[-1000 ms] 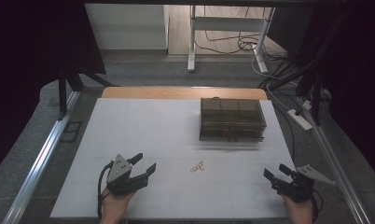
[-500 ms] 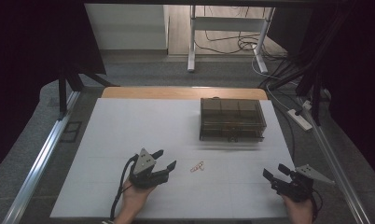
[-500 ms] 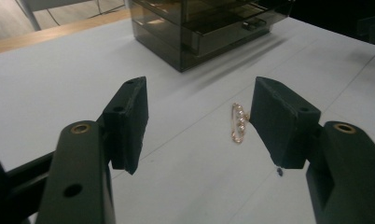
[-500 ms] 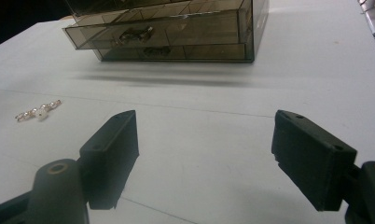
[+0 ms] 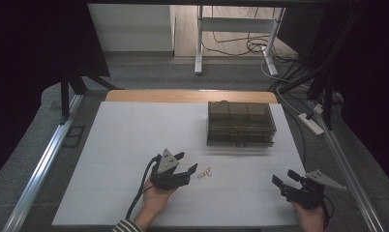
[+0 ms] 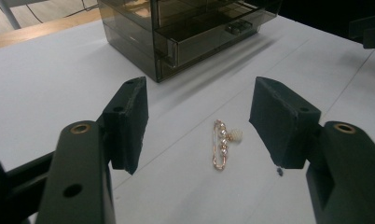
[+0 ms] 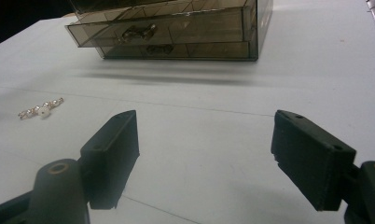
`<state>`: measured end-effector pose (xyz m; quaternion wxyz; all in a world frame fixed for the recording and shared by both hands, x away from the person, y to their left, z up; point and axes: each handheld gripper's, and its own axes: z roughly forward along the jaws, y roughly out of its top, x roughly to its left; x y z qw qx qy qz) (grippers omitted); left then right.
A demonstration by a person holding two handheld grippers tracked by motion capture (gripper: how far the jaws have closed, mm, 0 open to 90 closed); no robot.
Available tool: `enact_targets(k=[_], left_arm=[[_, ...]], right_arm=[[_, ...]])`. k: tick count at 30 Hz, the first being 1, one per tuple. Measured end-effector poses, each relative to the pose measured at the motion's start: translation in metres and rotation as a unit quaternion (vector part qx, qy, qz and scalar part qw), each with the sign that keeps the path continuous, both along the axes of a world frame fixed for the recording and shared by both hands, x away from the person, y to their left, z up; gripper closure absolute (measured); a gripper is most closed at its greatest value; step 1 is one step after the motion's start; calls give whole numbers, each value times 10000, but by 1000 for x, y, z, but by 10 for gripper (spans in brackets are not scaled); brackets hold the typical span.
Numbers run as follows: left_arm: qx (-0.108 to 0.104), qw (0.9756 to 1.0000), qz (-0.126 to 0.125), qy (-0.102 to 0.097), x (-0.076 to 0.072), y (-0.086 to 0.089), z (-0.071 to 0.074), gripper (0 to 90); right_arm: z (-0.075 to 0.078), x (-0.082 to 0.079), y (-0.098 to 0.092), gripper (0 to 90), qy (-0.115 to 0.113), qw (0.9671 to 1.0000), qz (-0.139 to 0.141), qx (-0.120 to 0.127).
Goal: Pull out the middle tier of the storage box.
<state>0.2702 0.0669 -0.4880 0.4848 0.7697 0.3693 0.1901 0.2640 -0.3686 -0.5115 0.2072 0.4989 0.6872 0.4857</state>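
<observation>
A: So, where does the brooch pin (image 6: 221, 144) lie?

B: Flat on the white table (image 5: 125, 145), near the front edge, a gold pin with a row of pearl beads and one larger white bead on its side. In the left gripper view it sits on the table just beyond the jaw tips, in line with the gap between them.

A: And the left gripper (image 5: 188, 163)?

B: Its jaws stand wide apart with nothing between the pads. In the high view it points at the pin from the left, close beside it but not touching.

A: The right gripper (image 5: 285, 178)?

B: Also spread wide and holding nothing. It sits at the table's front right corner, well apart from the pin; in the right gripper view the pin (image 7: 40, 109) lies far off to the left.

A: Anything else on the table?

B: A smoked transparent drawer box (image 5: 240, 123), farther back and right of the pin, with small handles on its drawer fronts. One drawer stands slightly pulled out.
</observation>
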Motion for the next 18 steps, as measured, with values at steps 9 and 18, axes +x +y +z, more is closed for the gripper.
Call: enact_targets(k=[9, 18], left_arm=[[41, 10000, 6, 84, 15, -15, -1, 399], [140, 9995, 26, 292, 31, -27, -1, 423]], right_arm=[[1, 2, 1, 236, 37, 10000, 52, -68], [8, 12, 6, 310, 178, 9984, 384, -366]])
